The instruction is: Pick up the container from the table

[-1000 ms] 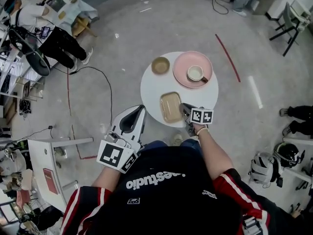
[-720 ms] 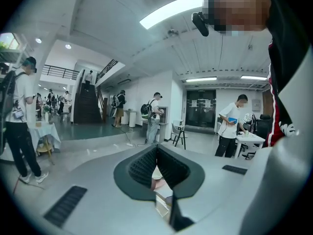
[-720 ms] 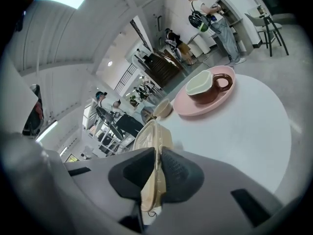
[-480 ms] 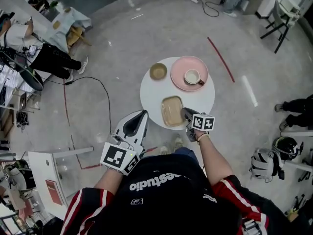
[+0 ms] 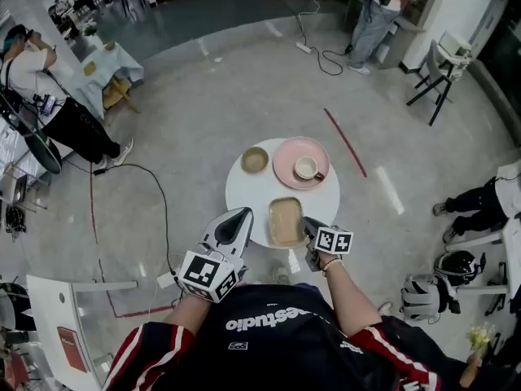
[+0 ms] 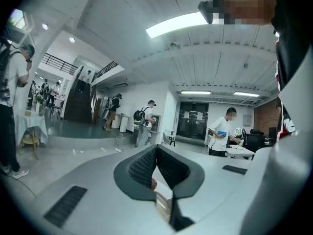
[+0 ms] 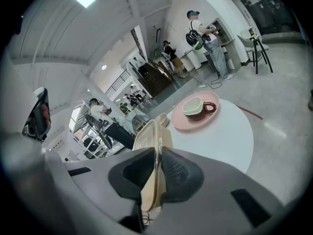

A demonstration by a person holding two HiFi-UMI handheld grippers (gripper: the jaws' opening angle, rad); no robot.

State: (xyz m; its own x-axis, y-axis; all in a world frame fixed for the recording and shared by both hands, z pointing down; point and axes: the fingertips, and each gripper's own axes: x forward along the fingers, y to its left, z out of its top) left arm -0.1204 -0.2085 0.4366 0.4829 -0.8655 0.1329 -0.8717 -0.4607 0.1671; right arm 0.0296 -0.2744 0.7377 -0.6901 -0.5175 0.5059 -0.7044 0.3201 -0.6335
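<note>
my right hand-held gripper (image 5: 309, 226): clamped on the beige container (image 5: 285, 220) rim | change: I've lifted it off the table (image 5: 244, 194), tilted | my left hand-held gripper (image 5: 236, 222): closed, empty | pickup looks done

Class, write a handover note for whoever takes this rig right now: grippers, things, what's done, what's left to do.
Right gripper: shut on the rim of the tan container, which seems raised just off the near edge of the round table.
Left gripper: shut, empty, beside the table.
Pink plate with cup and small bowl sit on the table's far side.
Done: grasp, apparently the lift. Left: lift fully clear, hold steady.
</note>
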